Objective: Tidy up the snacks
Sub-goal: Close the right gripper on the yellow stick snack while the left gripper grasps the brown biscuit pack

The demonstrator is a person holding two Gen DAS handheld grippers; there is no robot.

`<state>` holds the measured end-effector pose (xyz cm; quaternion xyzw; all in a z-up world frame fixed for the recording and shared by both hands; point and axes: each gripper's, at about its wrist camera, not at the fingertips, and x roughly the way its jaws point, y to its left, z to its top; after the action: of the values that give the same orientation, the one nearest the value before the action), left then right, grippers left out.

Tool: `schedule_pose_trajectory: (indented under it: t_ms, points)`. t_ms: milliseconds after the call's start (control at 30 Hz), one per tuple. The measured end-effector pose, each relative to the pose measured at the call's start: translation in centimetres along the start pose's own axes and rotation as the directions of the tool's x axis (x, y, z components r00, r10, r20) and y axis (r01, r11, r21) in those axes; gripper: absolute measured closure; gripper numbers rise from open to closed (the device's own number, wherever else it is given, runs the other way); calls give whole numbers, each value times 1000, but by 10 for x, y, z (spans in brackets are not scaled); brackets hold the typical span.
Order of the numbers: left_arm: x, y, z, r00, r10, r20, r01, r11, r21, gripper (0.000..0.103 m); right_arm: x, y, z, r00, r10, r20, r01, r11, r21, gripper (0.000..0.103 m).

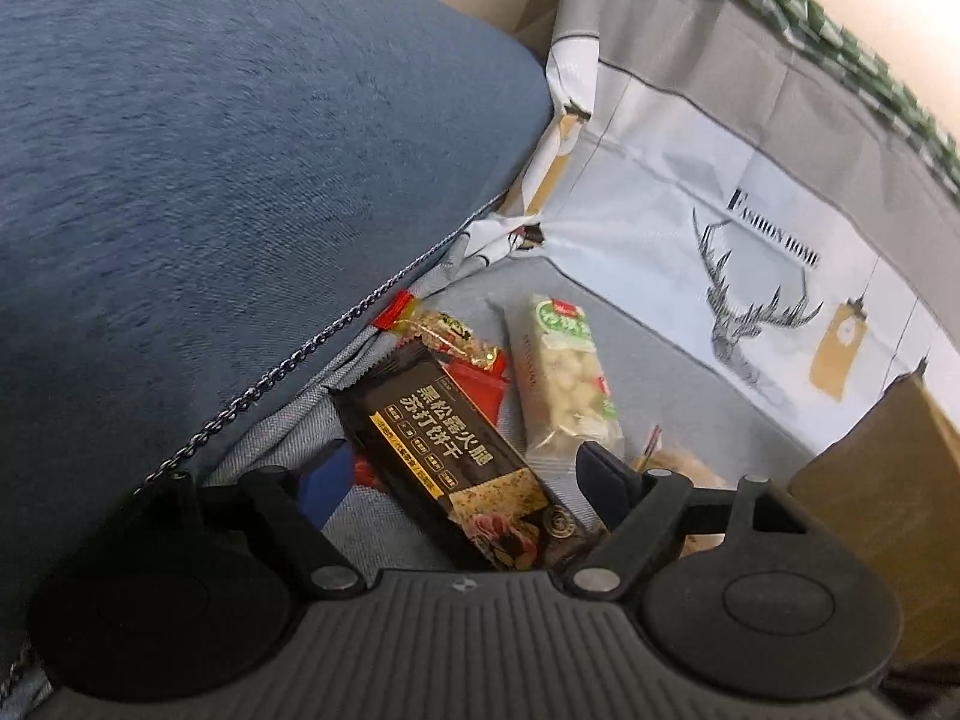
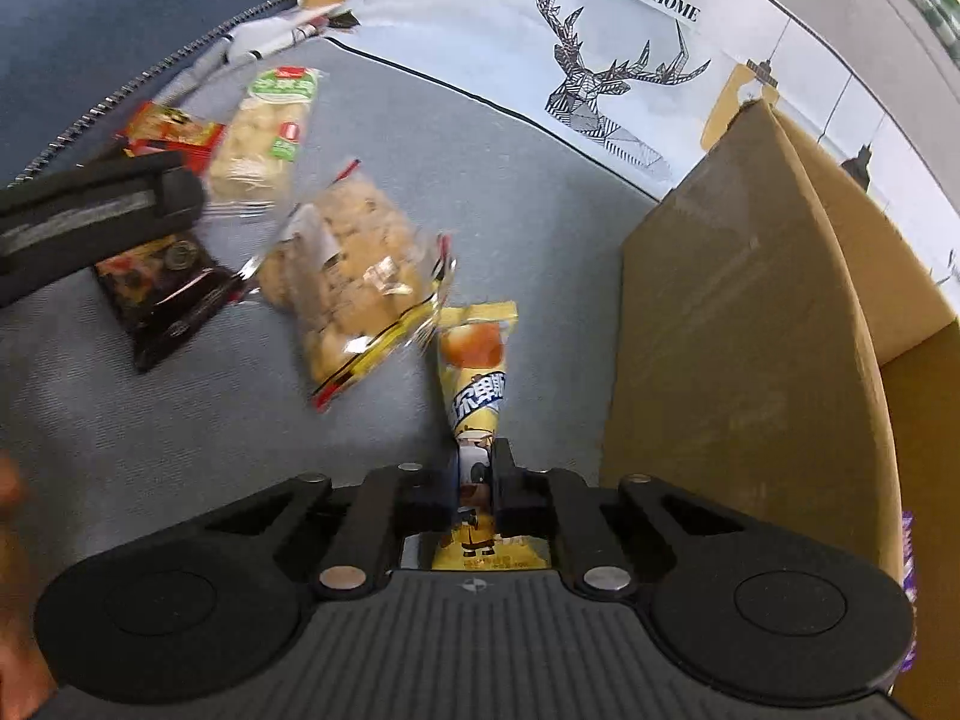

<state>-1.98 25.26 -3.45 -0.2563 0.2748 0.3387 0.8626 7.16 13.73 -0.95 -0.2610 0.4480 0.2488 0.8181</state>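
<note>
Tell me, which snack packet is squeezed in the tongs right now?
The yellow packet with the cartoon figure. The right tongs pinch its lower end, beside the cardboard box; the other packets lie loose.

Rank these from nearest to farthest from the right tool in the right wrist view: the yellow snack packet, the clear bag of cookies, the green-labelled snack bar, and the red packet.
1. Yellow snack packet: clamped in the right tool.
2. Clear bag of cookies: just beyond, up and left.
3. Green-labelled snack bar: farther up-left.
4. Red packet: far left, by the zipper; close to the bar, slightly farther.
</note>
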Motion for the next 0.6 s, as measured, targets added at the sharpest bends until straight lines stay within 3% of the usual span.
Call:
schedule_pose_trajectory:
  t_ms: [233,300,367,433,600]
  points:
    - [8,-18,-5,998,62,-25,-57,982,180,21,-36,-1,-32,992,124,34,-126,989,71,93]
    - [7,-20,-7,997,77,-22,-71,972,222,32,-44,-1,-42,989,142,37,-144,986,78,93]
    - [5,-20,-8,996,94,-14,-87,962,259,53,-54,0,-53,984,173,45,-176,982,73,93]
    - [0,-18,-9,995,99,-14,-91,956,280,64,-66,3,-63,980,189,57,-191,980,45,93]
    - [-15,-1,-7,995,79,-57,-63,968,242,67,-90,3,-88,968,233,89,-234,972,5,93]
